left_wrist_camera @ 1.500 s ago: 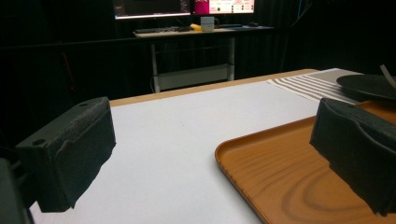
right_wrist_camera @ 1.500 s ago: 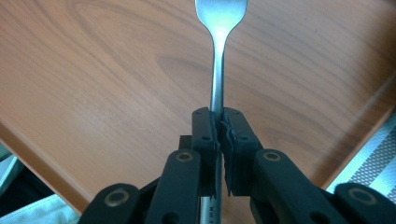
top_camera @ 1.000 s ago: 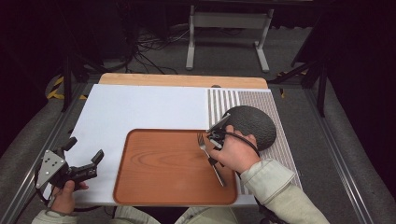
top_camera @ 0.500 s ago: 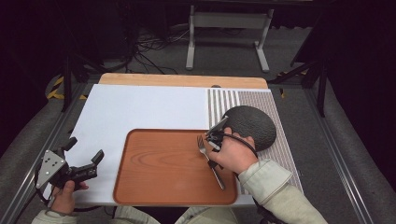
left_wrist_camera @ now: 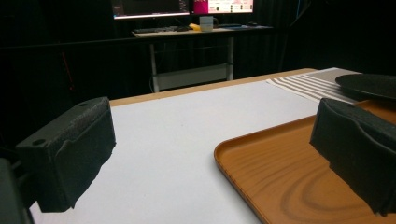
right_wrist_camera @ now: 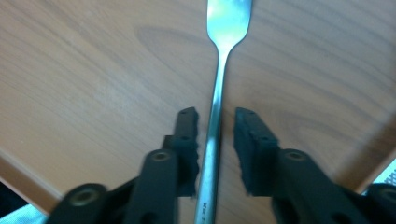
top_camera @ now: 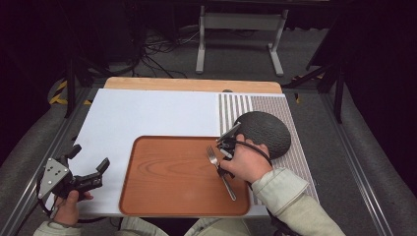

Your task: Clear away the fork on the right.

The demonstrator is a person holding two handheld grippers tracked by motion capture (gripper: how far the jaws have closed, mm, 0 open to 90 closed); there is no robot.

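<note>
I work at a table whose top is covered by a white mat [top_camera: 147, 118], with a strip of bare wood [top_camera: 192, 84] showing along the far edge at twelve o'clock and a striped placemat [top_camera: 275, 105] off toward two o'clock. A wooden tray [top_camera: 167, 182] lies on the white mat close to me, at about six o'clock of the tabletop, and a dark round plate [top_camera: 268, 133] sits on the striped mat just beside the tray's far right corner. The fork [top_camera: 221, 172] lies flat on the tray near its right side, tines pointing away toward eleven o'clock. My right gripper [right_wrist_camera: 215, 140] points down over the fork's handle; its jaws have just been opening, and now the handle runs between the pads with a sliver of gap on each side, so nothing is clamped. My left gripper [top_camera: 88, 169] rests at about eight o'clock, off the tray's left edge, jaws spread wide over bare mat. Around the table the room is dark: grey carpet, cables on the floor and a metal frame [top_camera: 241, 29] at twelve o'clock, and my left gripper view catches a desk with lit screens [left_wrist_camera: 182, 7] beyond.
</note>
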